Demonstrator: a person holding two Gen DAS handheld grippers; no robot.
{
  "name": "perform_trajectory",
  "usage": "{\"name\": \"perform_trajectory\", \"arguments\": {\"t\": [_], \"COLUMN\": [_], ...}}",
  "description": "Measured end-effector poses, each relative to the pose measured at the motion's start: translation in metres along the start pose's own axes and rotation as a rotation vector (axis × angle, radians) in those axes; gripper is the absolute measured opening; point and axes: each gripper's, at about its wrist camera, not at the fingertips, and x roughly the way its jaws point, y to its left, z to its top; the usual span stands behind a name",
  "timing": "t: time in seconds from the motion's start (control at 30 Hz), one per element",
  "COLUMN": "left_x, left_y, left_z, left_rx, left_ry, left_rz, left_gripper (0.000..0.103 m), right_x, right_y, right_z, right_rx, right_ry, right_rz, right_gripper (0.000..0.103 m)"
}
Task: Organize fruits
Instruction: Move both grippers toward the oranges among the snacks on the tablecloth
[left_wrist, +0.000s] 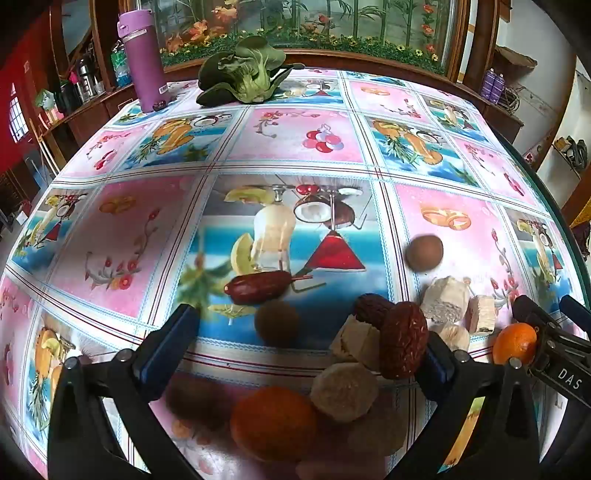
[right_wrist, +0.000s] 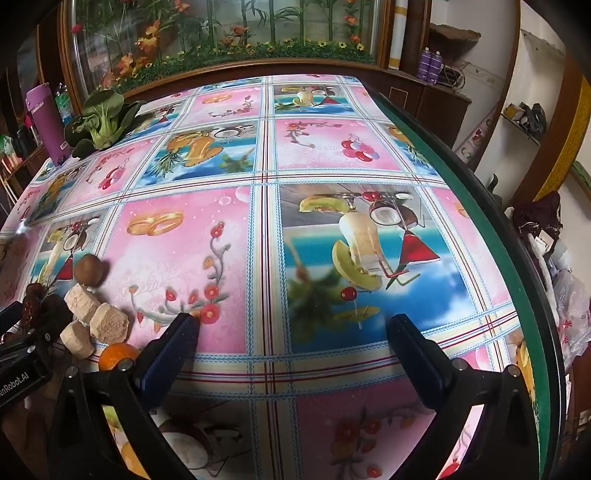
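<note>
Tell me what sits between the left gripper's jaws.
In the left wrist view, the left gripper brackets a brown round fruit, an orange and a pale chunk.

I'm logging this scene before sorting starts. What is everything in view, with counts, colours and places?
Wrinkled red dates: two, dark red, right of the left gripper.
Smooth red date: one, table centre.
Orange citrus fruits: two, one between the left fingers, one at right.
Round brown fruits: at least two, brown.
Pale beige chunks: several, clustered beside the dates.
Leafy green vegetable: one, far edge.
Purple bottle: one, far left.
Patterned tablecloth: one, pink and blue.
Left gripper: open.
Right gripper: open.
</note>
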Motion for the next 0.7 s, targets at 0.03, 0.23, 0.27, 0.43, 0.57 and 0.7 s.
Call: {"name": "perform_trajectory", "arguments": {"t": [0.03, 0.23, 0.27, 0.43, 0.57, 0.7], "left_x": [0.0, 0.0, -0.0001, -0.0002, -0.0001, -0.0001], "left_y": [-0.0005, -0.0002, 0.0002, -0.0001, 0.0, -0.0004], "left_z": [0.0001, -0.0001, -0.0001, -0.0002, -0.0002, -0.0002], "left_rx": [0.001, -0.01, -0.011, -0.011, -0.012, -0.011], "left_ry": [0.0, -0.004, -0.004, -0.006, -0.005, -0.004], "left_rz": [0.001, -0.013, -0.014, -0.014, -0.015, -0.014], "left_gripper": [0.103, 0.103, 0.103, 0.103, 0.103, 0.103], "right_x": [0.0, 0.0002, 0.0002, 0.0002, 0.0001, 0.0], "right_y": [0.0, -0.0002, -0.0002, -0.0001, -0.0002, -0.0002], "right_z": [0.0, -0.0001, -0.0002, -0.0001, -0.0002, -0.0001], "right_rx": [-0.001, -0.001, -0.001, -0.002, -0.002, -0.002], "right_ry": [0.0, 0.0, 0.0, 0.0, 0.0, 0.0], "right_rz": [-0.001, -0.002, -0.002, -0.001, -0.001, -0.001], "right_gripper": [0.103, 0.103, 0.103, 0.103, 0.103, 0.103]}}
